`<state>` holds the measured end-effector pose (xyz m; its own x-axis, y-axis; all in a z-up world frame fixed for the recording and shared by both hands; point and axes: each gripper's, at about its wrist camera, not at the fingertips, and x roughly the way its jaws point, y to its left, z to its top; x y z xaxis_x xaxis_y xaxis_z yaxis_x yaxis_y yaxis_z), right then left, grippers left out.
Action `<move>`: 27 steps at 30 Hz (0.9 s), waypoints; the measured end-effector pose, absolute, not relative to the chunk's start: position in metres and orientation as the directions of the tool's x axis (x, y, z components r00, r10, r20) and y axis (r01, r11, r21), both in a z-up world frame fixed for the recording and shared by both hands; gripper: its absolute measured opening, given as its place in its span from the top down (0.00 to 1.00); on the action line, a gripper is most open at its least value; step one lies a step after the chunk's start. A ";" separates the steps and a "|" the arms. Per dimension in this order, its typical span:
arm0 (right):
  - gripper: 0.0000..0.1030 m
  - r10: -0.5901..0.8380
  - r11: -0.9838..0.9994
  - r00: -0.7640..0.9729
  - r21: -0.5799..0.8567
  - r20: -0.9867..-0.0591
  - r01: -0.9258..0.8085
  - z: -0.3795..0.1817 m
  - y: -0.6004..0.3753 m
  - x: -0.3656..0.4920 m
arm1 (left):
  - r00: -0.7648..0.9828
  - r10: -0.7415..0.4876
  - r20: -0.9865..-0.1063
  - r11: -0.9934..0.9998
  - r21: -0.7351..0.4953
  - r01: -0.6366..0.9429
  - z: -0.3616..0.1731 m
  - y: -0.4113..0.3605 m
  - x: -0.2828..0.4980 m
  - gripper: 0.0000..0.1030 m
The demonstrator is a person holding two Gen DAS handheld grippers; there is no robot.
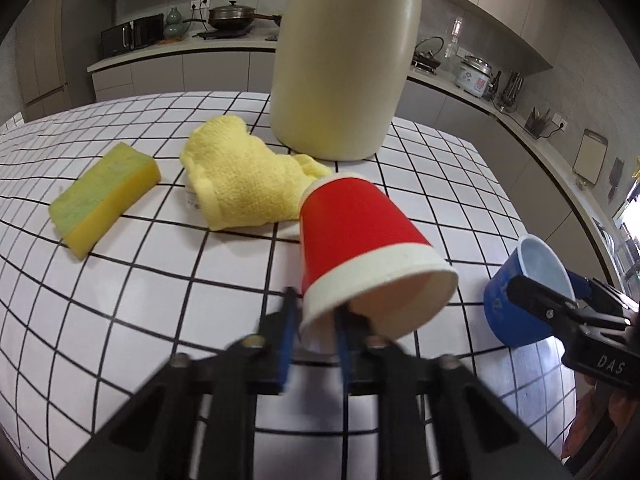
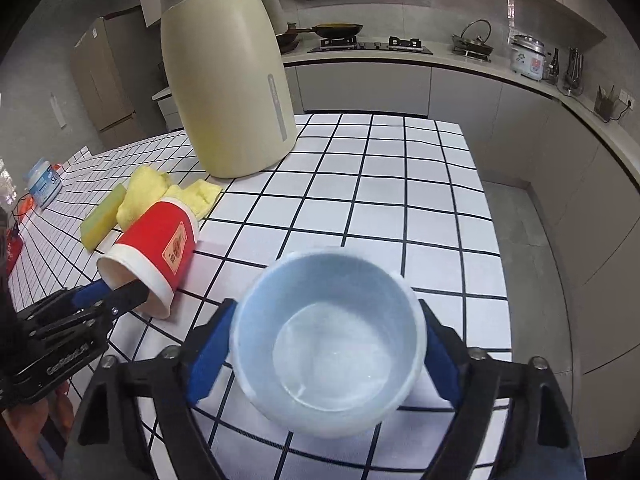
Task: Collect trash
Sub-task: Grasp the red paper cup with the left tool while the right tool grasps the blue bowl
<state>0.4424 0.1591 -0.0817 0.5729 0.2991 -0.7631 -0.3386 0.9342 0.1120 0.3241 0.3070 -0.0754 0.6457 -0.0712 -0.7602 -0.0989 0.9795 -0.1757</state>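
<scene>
Kitchen, grey cabinets, stove and rice cooker along the back counter. Work surface is a white table (image 2: 400, 184) with a black grid.

On it: a tall cream jug (image 2: 228, 92), a yellow cloth (image 1: 240, 176) at its foot, a sponge (image 1: 106, 194) beside the cloth, a small jar (image 2: 42, 184) far off at the table's edge.

Trash in play: two paper cups. The red cup (image 1: 360, 236) lies on its side, base against the cloth, mouth toward the left gripper (image 1: 316, 324). Jaws narrow, pinched on the cup's rim: one finger inside the mouth, one outside on the white band. Grip looks made; cup not yet lifted, as far as I can judge.

The blue cup (image 2: 328, 340) stands upright, empty, near the table's front edge. The right gripper (image 2: 328, 344) straddles it, jaws wide, blue pads at either side of the wall. Left pad looks at or very near the wall; whether either presses I cannot tell. I read it as not yet gripped.

Progress: early. Both cups reached, one held, none carried off. No bin shows in either view. Left to do: close on the blue cup, lift both, find the bin, drop.
</scene>
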 end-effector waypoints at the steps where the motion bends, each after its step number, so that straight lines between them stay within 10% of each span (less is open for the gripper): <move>1: 0.17 0.301 0.933 0.572 0.113 -0.763 -0.341 -0.082 0.159 0.443 | 0.648 -0.078 -0.758 0.978 -0.183 -0.096 -0.076 0.308 0.324 0.93; 27: 0.21 0.305 0.931 0.596 0.102 -0.743 -0.350 -0.057 0.165 0.395 | 0.732 -0.123 -0.670 0.978 -0.206 -0.024 -0.032 0.313 0.254 0.97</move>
<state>0.3950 0.1648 -0.0574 0.5956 0.3048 -0.7432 -0.3497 0.9313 0.1017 0.2538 0.3130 -0.0324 0.7319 -0.1232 -0.6701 -0.0239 0.9783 -0.2060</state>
